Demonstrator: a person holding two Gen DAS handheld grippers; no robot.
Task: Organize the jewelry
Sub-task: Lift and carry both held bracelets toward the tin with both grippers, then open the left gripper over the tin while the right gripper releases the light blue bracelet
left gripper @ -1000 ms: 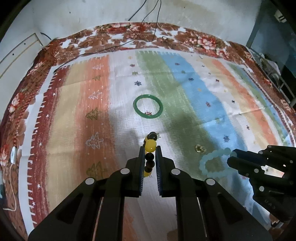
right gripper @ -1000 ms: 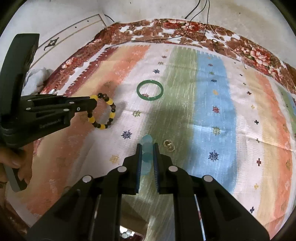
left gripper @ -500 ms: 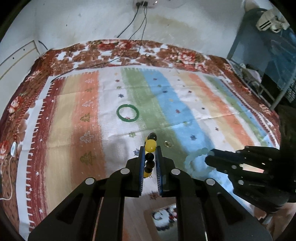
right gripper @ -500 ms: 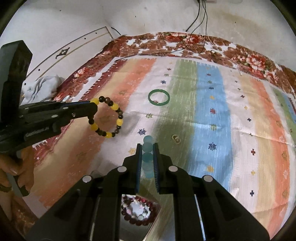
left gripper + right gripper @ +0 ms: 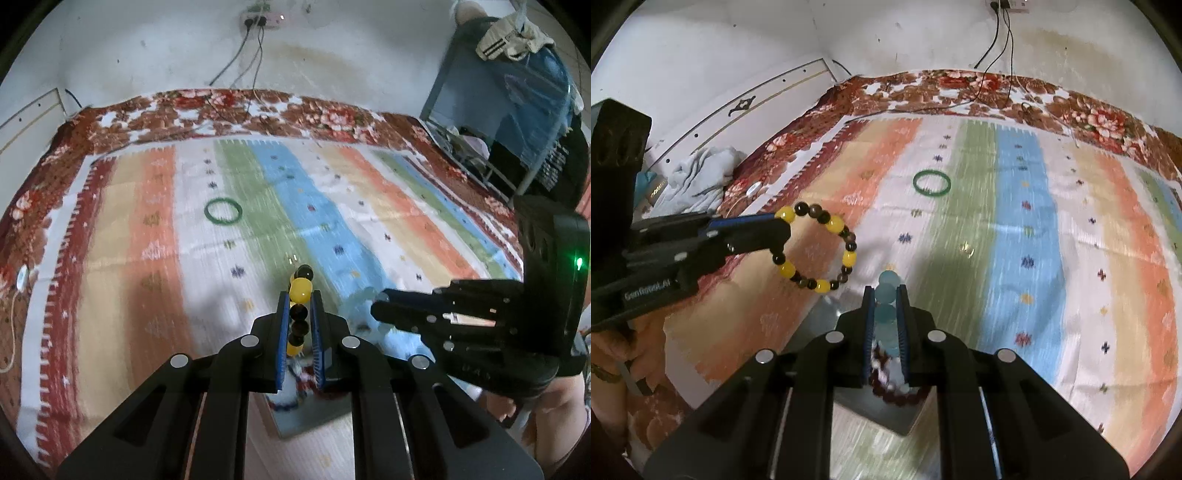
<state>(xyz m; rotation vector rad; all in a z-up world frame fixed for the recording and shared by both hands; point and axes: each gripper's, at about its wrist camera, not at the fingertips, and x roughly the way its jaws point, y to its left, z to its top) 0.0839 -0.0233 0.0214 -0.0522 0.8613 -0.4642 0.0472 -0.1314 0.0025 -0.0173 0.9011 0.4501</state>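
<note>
Holding both loops edge-on at frame centre: my left tool (image 5: 299, 306) is clamped on the yellow-and-black bead bracelet (image 5: 816, 249), my right tool (image 5: 886, 306) on the pale teal bead bracelet (image 5: 887, 291), both rings running lengthwise along the fingers.

Glossy yellow and dark beads (image 5: 816, 249) are seen; the striped cloth (image 5: 1015, 236) looks woven and matt; the green bangle (image 5: 932, 181) looks smooth.
</note>
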